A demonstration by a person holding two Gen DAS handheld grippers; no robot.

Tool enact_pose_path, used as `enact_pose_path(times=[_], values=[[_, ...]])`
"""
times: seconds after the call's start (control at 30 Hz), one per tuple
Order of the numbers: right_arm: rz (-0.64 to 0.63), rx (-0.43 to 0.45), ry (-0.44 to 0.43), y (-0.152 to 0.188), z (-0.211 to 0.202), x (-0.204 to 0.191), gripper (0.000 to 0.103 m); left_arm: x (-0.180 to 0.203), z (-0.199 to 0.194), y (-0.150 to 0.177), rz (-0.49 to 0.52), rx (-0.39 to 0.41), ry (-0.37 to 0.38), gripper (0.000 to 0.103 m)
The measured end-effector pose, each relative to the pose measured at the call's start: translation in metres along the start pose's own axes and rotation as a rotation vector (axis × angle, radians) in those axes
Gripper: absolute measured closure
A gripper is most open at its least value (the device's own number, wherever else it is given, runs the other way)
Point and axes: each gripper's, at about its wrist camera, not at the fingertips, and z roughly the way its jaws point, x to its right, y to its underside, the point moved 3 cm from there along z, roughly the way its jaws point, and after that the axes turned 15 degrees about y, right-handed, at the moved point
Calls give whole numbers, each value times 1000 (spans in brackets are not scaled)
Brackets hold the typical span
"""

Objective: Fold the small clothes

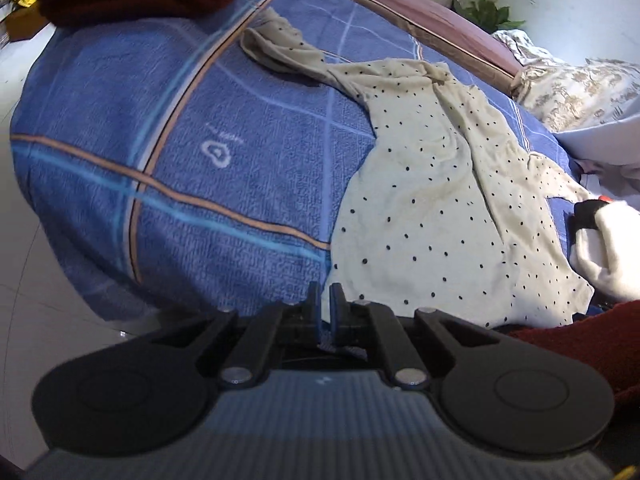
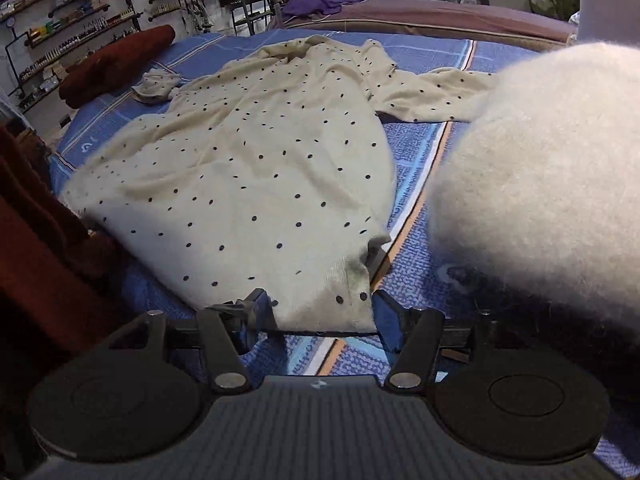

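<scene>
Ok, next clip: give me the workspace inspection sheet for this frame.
Surface: blue plaid bedcover, wrinkle-free where bare.
Job's things: cream polka-dot garment spread out, sleeves rumpled, unfolded.
Clutter: dark red garment at the far corner; fluffy white item close to the right camera.
Grippers: left gripper shut at the hem corner, cloth grip unclear; right gripper open, straddling the hem.
Cables: nothing seen.
Surroundings: wall shelves, potted plant.
</scene>
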Motion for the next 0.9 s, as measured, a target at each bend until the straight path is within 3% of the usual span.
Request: enact_pose_path(times=[0.07, 0.13, 0.17, 0.23, 0.27, 0.37, 0.4, 0.47, 0.53, 0.6, 0.63, 0.7, 0.73, 0.77, 0.83, 0.87, 0.9], values=[[-14, -23, -19, -1, 2, -6, 50, -2, 5, 5, -8, 4, -4, 99], [-22, -47, -32, 0, 0, -8, 55, 1, 15, 3, -10, 18, 18, 85], [-1, -61, -41, 0, -1, -7, 68, 4, 20, 1, 1, 20, 29, 79], [114, -96, -101, 1, -7, 1, 73, 11, 31, -6, 32, 11, 36, 42], [194, -93, -146, 1, -13, 7, 75, 16, 39, -9, 47, 4, 37, 36], [478, -44, -305, 3, -33, 28, 79, 23, 60, -12, 87, -50, 64, 34], [555, -25, -339, 4, -42, 34, 80, 25, 68, -10, 109, -70, 46, 36], [628, -19, -373, 8, -50, 40, 80, 27, 79, -5, 142, -91, 8, 52], [708, -32, -440, 13, -53, 42, 80, 29, 80, -3, 109, -63, 15, 101], [777, -59, -541, 18, -55, 40, 80, 27, 75, -2, -15, -31, 148, 100], [803, -57, -582, 18, -57, 38, 80, 28, 69, -2, -48, -10, 180, 100], [842, -66, -646, 19, -60, 35, 80, 32, 56, -2, -35, 19, 168, 100], [828, -87, -607, 19, -61, 35, 80, 32, 50, -2, -23, 30, 147, 100], [771, -142, -490, 20, -58, 35, 79, 29, 45, -1, -13, 40, 101, 100], [574, -337, -79, 28, -44, 33, 66, 10, 41, 2, -54, 29, 16, 100], [530, -362, -16, 33, -40, 32, 66, -1, 40, 4, -96, 25, -10, 100], [550, -353, -41, 37, -40, 33, 66, -9, 38, 7, -136, 29, -25, 100]])
